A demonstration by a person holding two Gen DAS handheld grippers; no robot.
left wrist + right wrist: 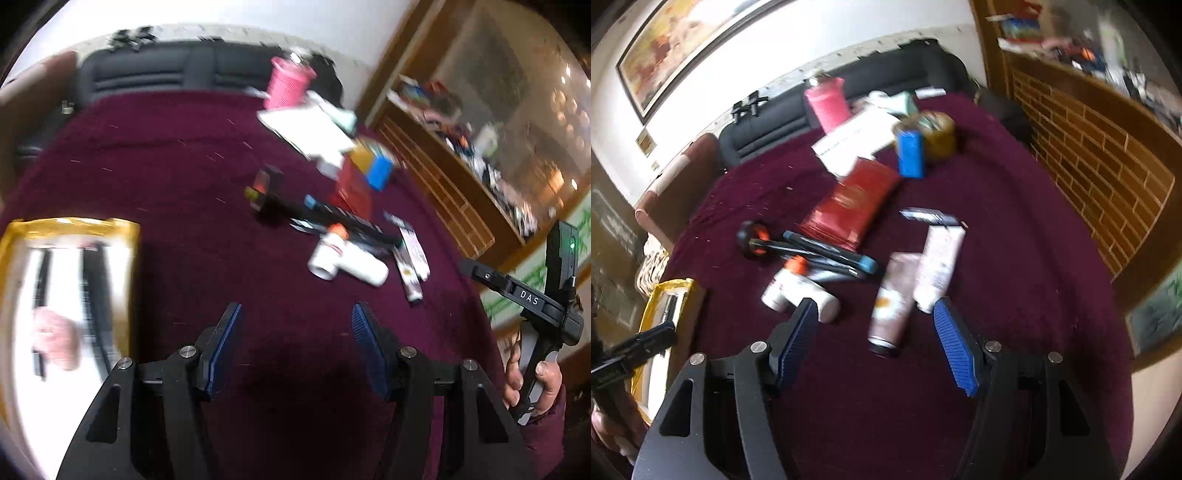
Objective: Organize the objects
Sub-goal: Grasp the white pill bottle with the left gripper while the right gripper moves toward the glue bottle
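Both sets of fingers stand spread with nothing between them: the left gripper (295, 347) over bare maroon cloth (166, 177), the right gripper (875, 347) just short of the scattered things. Little looks organized yet. Ahead of the right fingers lie two cream tubes (916, 284) side by side, the nearer one's cap almost between the fingertips; beyond and toward the left finger are white bottles (798, 291), a bundle of dark pens (827, 254) and a red packet (849, 206). Farther off sit a blue box (910, 153), white papers (857, 140) and a pink cup (827, 105). A yellow-rimmed box (70, 288) sits beside the left fingers, on their outer left — probably the place for things, though blur hides what it holds. By my reading, nearly everything on the desk remains to be sorted — the tubes look like the handiest start.
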